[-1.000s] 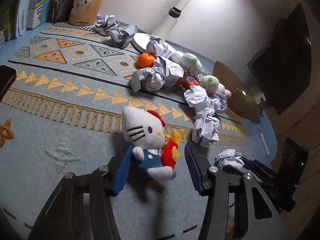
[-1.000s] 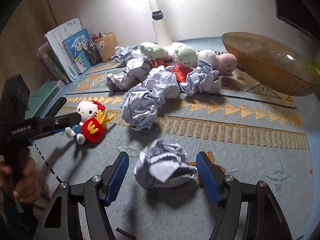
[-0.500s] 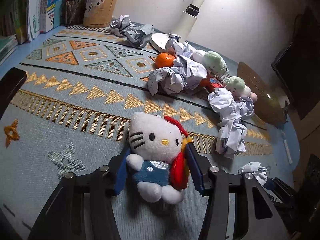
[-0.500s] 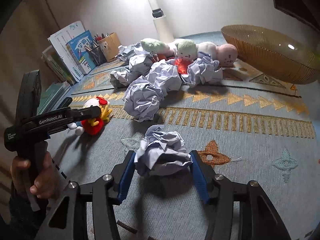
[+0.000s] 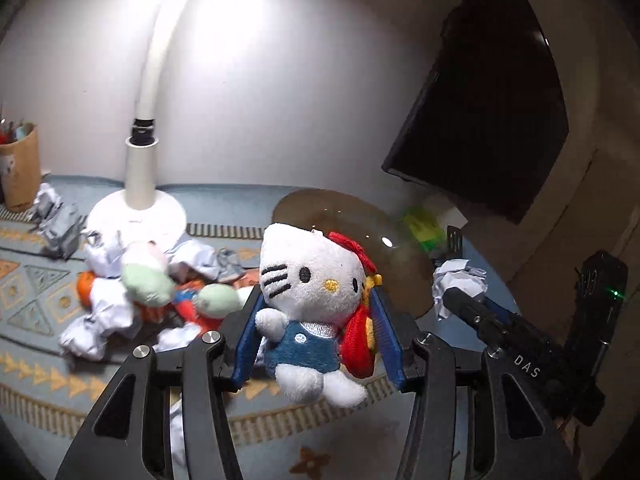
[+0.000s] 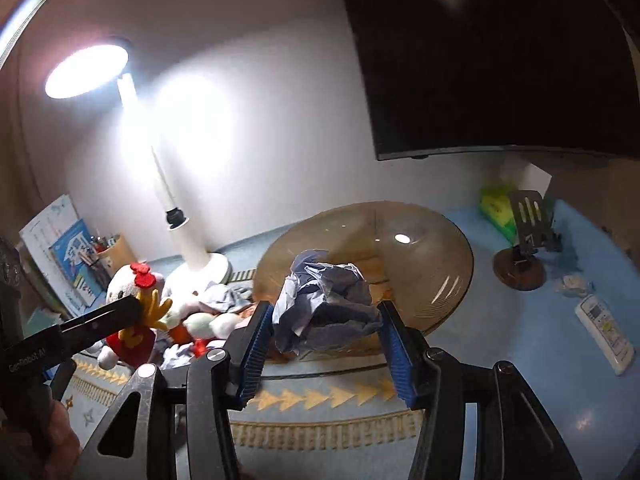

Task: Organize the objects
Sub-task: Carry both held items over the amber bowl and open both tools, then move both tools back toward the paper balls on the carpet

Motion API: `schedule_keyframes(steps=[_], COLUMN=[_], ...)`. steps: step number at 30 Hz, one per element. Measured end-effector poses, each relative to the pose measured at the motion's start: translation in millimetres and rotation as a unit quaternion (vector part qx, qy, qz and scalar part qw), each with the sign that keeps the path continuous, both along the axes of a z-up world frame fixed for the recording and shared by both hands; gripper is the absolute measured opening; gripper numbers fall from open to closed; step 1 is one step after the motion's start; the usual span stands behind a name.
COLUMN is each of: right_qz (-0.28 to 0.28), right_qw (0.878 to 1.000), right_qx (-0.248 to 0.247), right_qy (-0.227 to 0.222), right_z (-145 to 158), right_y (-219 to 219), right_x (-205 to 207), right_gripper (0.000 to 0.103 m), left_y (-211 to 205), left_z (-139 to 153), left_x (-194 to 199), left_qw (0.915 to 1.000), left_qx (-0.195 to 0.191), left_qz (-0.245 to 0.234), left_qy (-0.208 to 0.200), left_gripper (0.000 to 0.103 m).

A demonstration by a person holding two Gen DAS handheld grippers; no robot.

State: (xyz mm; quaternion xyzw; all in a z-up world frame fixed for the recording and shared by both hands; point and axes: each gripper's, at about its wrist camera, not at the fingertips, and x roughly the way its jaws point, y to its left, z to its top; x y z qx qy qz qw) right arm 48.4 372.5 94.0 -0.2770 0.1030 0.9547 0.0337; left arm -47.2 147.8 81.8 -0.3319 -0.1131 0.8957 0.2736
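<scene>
The left hand-held gripper pinched a plush cat toy between its blue pads, holding it in the air above the patterned mat. The right hand-held gripper squeezed a crumpled paper ball — also lifted, in front of the amber glass bowl. Farther left lay a heap of paper wads and soft toys beside the white lamp base.
</scene>
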Motion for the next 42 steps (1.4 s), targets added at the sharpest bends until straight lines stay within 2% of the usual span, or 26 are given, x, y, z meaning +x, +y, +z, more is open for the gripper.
schedule_keyframes(steps=[2,3,4,5,7,10,13,15,17,19,20,21,23,25,27,30,31,34,42], right_qz=[-0.002,-0.007,-0.012,-0.016,-0.019,-0.019,0.007,0.03,0.054,0.084,0.101,0.116,0.138,0.151,0.144,0.137,0.132,0.124,0.118], right_qw=[1.0,1.0,1.0,0.999,0.999,0.999,0.999,0.999,0.998,0.995,0.993,0.991,0.988,0.987,0.987,0.986,0.986,0.986,0.987], right_qx=[0.003,0.011,0.017,0.022,0.034,0.034,0.01,-0.002,-0.009,-0.018,-0.021,-0.022,-0.016,0.009,0.051,0.086,0.095,0.104,0.108], right_qy=[-0.012,-0.016,-0.02,-0.024,-0.029,-0.035,-0.03,-0.035,-0.039,-0.047,-0.052,-0.059,-0.065,-0.052,-0.044,-0.046,-0.041,-0.028,-0.02], right_z=[-6,-9,-11,-14,-20,-24,-27,-34,-43,-57,-63,-69,-76,-78,-84,-96,-95,-93,-91], right_y=[10,11,14,17,20,20,5,-15,-40,-64,-77,-90,-110,-129,-144,-156,-159,-159,-159], right_x=[-19,-27,-36,-43,-51,-49,-32,-17,0,12,15,16,17,20,22,24,26,28,28], right_gripper=[0.052,0.056,0.064,0.069,0.071,0.071,0.072,0.072,0.073,0.079,0.081,0.082,0.082,0.083,0.084,0.085,0.087,0.094,0.096], left_y=[25,35,43,51,57,39,-3,-36,-70,-103,-121,-140,-172,-190,-196,-197,-195,-194,-188], left_z=[-6,-9,-11,-13,-18,-21,-17,-16,-22,-36,-44,-53,-66,-76,-83,-100,-105,-104,-105], left_x=[-22,-32,-41,-49,-59,-53,-23,5,34,54,64,71,83,92,96,96,93,92,96], left_qw=[0.9999,0.9999,0.9998,0.9997,0.9994,0.9999,0.9998,0.999,0.9939,0.9777,0.9703,0.9675,0.9665,0.9645,0.9625,0.9636,0.9627,0.9649,0.9666], left_qx=[0.002,-0.001,-0.006,-0.013,-0.027,-0.01,0.011,0.006,-0.026,-0.087,-0.101,-0.096,-0.066,-0.048,-0.042,-0.02,-0.024,-0.029,-0.041], left_qz=[-0.012,-0.014,-0.012,-0.008,-0.005,-0.01,0.007,0.036,0.1,0.19,0.219,0.234,0.248,0.26,0.268,0.266,0.269,0.26,0.252], left_qy=[-0.001,0.003,0.011,0.02,0.02,0.009,0.015,0.026,0.039,0.023,0.015,0.01,-0.006,-0.002,-0.001,-0.011,-0.022,-0.016,-0.014], left_gripper=[0.048,0.049,0.054,0.072,0.089,0.089,0.09,0.103,0.103,0.103,0.103,0.103,0.103,0.103,0.103,0.103,0.103,0.103,0.103])
